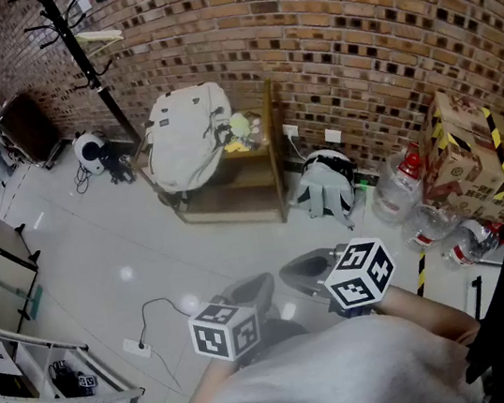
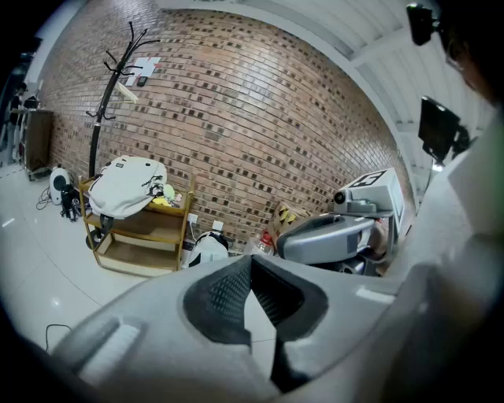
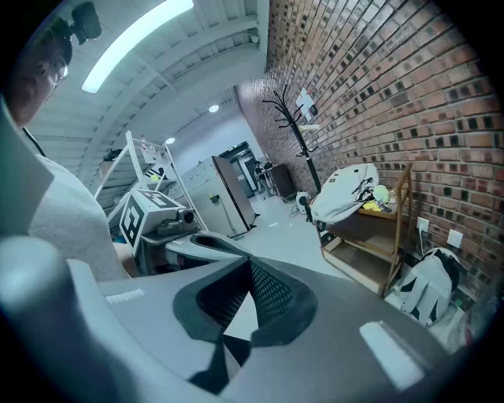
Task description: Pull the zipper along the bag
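Observation:
A white bag [image 1: 186, 135] lies slumped on top of a low wooden shelf [image 1: 264, 189] against the brick wall, far from both grippers. It shows again as the white bag [image 2: 126, 185] in the left gripper view and the white bag [image 3: 342, 193] in the right gripper view. My left gripper [image 1: 252, 289] and right gripper [image 1: 303, 269] hang side by side close to the person's body, above the floor. The left gripper [image 2: 250, 260] is shut with nothing in it. Pads meet on the right gripper [image 3: 250, 264] too, and nothing is held. No zipper can be made out at this distance.
A second pale backpack [image 1: 330, 182] sits on the floor right of the shelf. Big water bottles [image 1: 401, 186] and a cardboard box [image 1: 469, 161] stand at the right. A coat rack [image 1: 81, 52] is at the back left; a power strip with cable [image 1: 138, 347] lies near a metal rack [image 1: 35, 391].

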A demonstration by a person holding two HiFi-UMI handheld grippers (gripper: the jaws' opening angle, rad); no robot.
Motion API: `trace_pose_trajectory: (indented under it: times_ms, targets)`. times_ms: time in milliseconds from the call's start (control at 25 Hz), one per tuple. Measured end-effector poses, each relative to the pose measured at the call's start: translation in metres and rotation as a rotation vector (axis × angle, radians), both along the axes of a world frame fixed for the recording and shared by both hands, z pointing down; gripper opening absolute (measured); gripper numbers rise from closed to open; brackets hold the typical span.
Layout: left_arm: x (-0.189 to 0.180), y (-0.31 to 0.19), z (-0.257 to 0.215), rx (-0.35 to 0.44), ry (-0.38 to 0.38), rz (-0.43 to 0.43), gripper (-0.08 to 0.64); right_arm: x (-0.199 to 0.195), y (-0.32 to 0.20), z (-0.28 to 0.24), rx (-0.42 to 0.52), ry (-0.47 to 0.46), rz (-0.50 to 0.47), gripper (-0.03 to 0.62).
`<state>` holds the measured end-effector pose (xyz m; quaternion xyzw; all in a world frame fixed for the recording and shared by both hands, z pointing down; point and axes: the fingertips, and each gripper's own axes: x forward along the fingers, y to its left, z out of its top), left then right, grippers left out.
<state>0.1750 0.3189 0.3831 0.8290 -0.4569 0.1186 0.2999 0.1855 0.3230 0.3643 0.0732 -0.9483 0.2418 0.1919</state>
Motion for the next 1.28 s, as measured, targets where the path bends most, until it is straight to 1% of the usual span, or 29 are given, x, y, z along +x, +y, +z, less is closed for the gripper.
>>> trace_pose_trajectory:
  times_ms: [320,520,720,880,1080,1280]
  targets:
    - [-0.024,-0.033,0.006,0.016,0.012,-0.021,0.002,-0.022,-0.032,0.007,0.005,0.007,-0.011,0.001]
    - [-0.05,-0.065,0.011,0.035,0.017,-0.049,0.002,-0.045,-0.061,0.014,-0.026,-0.012,-0.023,0.0]
    - [-0.081,-0.1,0.032,0.009,0.015,-0.052,0.002,-0.075,-0.103,0.029,-0.035,-0.004,-0.022,0.0]
    - [-0.121,-0.153,0.037,-0.013,0.031,-0.041,0.002,-0.112,-0.153,0.036,-0.061,0.013,0.0,0.0]
    - [-0.164,-0.235,0.039,-0.031,0.039,-0.003,0.002,-0.149,-0.236,0.037,-0.085,0.027,0.066,0.0]
    - [-0.218,-0.322,0.025,-0.013,0.043,-0.003,0.002,-0.191,-0.318,0.024,-0.074,0.048,0.115,0.0]
